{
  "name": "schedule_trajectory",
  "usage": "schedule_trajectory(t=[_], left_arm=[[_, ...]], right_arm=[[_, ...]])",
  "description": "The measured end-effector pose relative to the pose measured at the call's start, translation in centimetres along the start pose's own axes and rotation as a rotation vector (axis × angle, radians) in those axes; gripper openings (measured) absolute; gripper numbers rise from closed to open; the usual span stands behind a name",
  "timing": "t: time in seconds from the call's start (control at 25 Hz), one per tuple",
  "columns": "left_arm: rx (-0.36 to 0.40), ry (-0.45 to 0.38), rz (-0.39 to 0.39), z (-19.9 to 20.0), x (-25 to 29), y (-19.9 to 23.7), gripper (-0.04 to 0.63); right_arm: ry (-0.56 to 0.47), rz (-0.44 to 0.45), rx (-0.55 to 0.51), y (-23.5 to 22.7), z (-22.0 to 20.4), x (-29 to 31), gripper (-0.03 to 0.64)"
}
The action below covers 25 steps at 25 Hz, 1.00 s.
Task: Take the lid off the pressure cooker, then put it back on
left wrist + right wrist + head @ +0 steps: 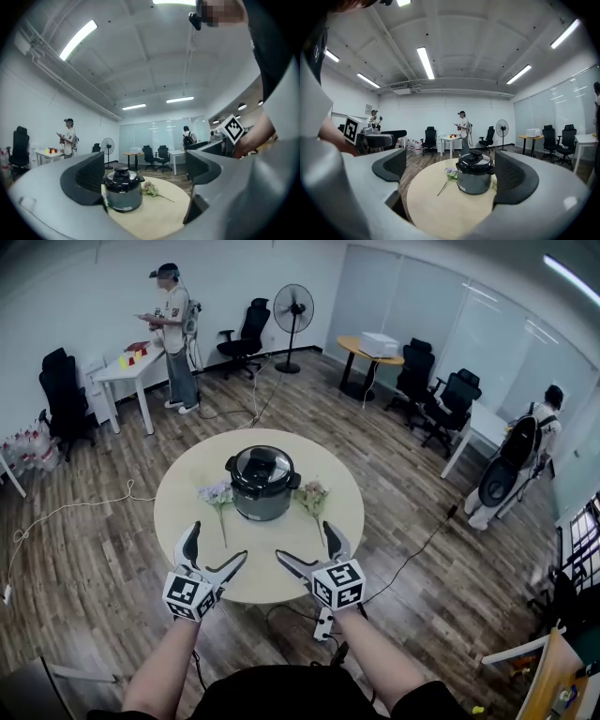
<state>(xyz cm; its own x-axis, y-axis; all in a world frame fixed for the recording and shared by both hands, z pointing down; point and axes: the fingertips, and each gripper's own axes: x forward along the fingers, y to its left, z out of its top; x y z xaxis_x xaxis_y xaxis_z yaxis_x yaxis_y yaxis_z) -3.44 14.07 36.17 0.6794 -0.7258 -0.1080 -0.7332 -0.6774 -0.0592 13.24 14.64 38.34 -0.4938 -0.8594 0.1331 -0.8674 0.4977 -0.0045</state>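
worktop (281, 570): round, pale; we see pressure cooker (262, 493), lid (261, 465) on, flowers (217, 493) beside
room: wood floor (94, 521), fan (293, 307), chairs (251, 329)
grippers: left gripper (218, 542), right gripper (302, 540), fingers (191, 540) wide, empty

- Pressure cooker (262, 498): squat cylinder, dark grey metallic wall, upright.
- Stands near middle of round pale desk (187, 521), slightly toward far edge.
- Short black handle tabs stick out at rim on both sides.
- Small light label low on wall, seen in left gripper view.
- Lid (262, 468): black, glossy, shallow dome, raised knob block at centre.
- Lid seated on body, level, closed all round as far as visible.
- Flower sprigs (217, 495) lie on desk either side of cooker, near but apart from it.
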Motion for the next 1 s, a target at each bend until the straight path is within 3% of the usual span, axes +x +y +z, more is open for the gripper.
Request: schedule_trajectory(t=[0.24,0.32,0.48,0.68,1.0], left_arm=[[0.03,0.055,0.009,-1.9,1.3,-1.1,0.534],[0.02,0.084,0.01,-2.8,1.7,-1.1,0.501],[0.024,0.13,0.031,-4.3,2.4,-0.1,0.499],[0.024,0.143,0.043,-6.9,4.9,3.0,0.48],[-0.007,0.201,-0.008,-13.6,11.2,9.3,0.486]], right_arm=[[-0.026,0.043,-0.03,-1.7,1.1,0.3,0.592],[-0.016,0.05,-0.042,-2.6,1.1,0.9,0.591],[-0.016,0.071,-0.045,-3.6,1.5,2.6,0.588],[-0.029,0.075,-0.083,-5.4,2.8,7.0,0.581],[0.021,0.068,-0.157,-8.9,4.7,16.6,0.553]])
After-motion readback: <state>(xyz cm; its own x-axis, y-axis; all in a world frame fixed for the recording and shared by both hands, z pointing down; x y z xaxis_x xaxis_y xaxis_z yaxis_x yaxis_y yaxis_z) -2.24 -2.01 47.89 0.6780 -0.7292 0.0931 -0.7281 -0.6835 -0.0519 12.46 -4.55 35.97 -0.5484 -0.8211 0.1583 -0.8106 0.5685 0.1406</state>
